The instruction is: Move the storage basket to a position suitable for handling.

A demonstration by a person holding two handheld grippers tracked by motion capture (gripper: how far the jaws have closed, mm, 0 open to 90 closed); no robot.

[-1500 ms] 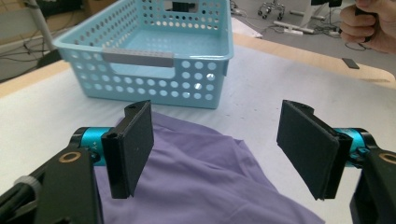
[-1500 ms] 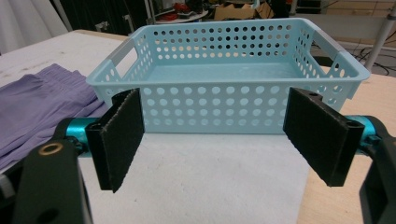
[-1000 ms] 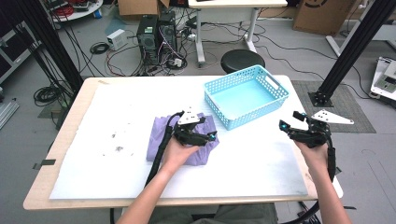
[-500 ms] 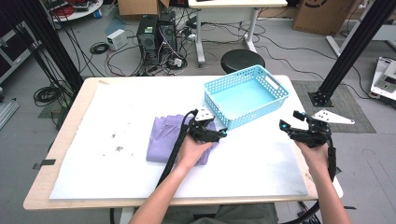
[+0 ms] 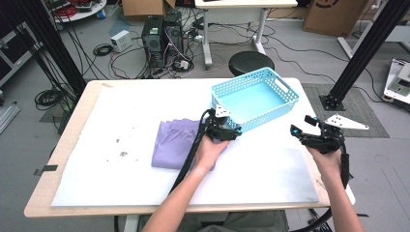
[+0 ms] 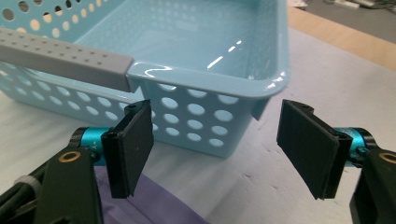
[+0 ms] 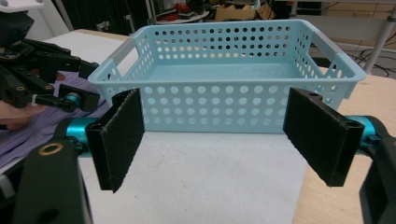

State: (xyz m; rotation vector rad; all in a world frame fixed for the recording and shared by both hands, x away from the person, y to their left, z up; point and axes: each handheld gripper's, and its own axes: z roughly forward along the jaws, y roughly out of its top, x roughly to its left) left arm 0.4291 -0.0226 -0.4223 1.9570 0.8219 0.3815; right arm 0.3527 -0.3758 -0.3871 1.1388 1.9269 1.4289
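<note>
My left gripper [image 5: 231, 131] sits just short of the near left corner of the blue basket [image 5: 283, 94], its jaws spread wide and holding nothing; in the left gripper view the two black pads [image 6: 132, 144] frame that corner, with the basket wall between and beyond them and not yet touched. The basket stands upright and empty on the white table cover [image 5: 121, 111], toward the far right, its long axis running from near left to far right in the high view. The purple cloth [image 5: 174, 142] lies flat under and behind my left hand, just beside the basket's near corner. My right gripper [image 5: 309, 135] hovers at the table's right edge, well apart from the basket, also wide open and empty; the right gripper view looks square at the basket's long perforated side. So the left hand is plainly the nearer one, and the rim lies straight ahead of its jaws and a little above them. I judge the next move to be a short push forward to bring the rim at that corner between the pads before closing.
</note>
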